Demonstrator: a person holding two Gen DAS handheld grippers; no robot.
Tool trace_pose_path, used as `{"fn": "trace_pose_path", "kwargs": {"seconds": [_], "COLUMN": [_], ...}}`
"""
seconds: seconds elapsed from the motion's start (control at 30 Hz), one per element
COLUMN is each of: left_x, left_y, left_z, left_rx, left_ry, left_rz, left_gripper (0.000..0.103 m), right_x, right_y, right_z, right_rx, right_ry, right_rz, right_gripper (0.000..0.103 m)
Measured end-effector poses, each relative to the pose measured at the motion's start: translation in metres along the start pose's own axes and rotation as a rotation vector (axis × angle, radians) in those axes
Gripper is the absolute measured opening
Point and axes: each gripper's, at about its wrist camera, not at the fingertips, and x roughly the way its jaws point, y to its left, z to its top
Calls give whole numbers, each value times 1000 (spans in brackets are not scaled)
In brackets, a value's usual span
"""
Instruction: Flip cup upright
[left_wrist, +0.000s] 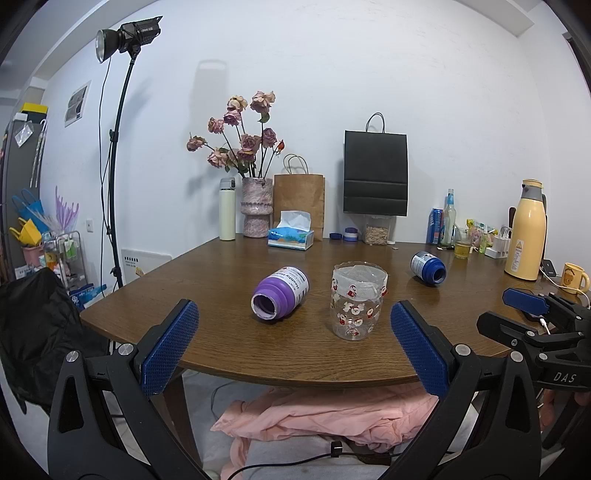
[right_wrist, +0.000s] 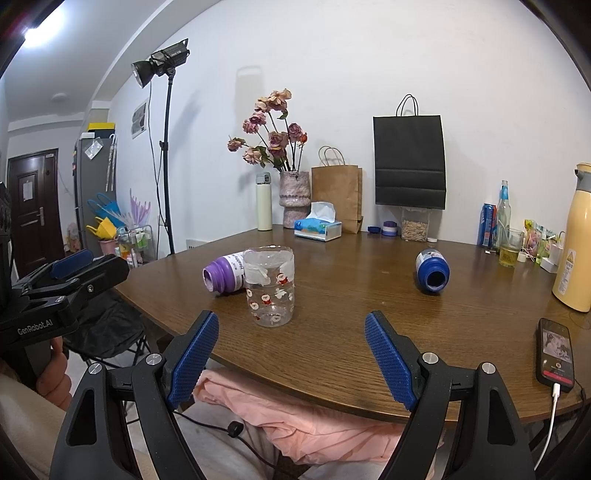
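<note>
A clear plastic cup (left_wrist: 356, 301) with small Santa prints and white tape at its rim stands upright on the brown table (left_wrist: 221, 343), mouth up; it also shows in the right wrist view (right_wrist: 269, 286). A purple bottle (left_wrist: 280, 297) lies on its side left of the cup, and a blue bottle (left_wrist: 428, 267) lies on its side to the right. My left gripper (left_wrist: 293, 332) is open and empty, just short of the cup at the table's near edge. My right gripper (right_wrist: 291, 349) is open and empty, near the front edge.
At the back stand a white flask (left_wrist: 227, 208), a vase of dried roses (left_wrist: 256, 206), a tissue box (left_wrist: 291, 236), paper bags (left_wrist: 375, 171) and a yellow thermos (left_wrist: 526, 230). A phone (right_wrist: 556, 354) lies at the right front. Pink cloth (left_wrist: 332, 417) lies below the table edge.
</note>
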Motion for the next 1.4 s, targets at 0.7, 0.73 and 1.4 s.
{"fn": "trace_pose_path", "kwargs": {"seconds": [0.7,0.73,1.4], "left_x": [1,1,80], "left_y": [-2,-2,27], "left_z": [-3,-3,18], "left_rx": [1,1,-59], "left_ry": [0,0,136], "left_rz": [1,1,7], "left_gripper": [103,103,103], "right_x": [0,0,34], "right_y": [-1,-1,-22], "right_z": [-5,-5,44], "right_rx": [5,5,-23], "right_ry": [0,0,-14], "right_rz": [-3,-4,1], "right_gripper": [86,86,86]}}
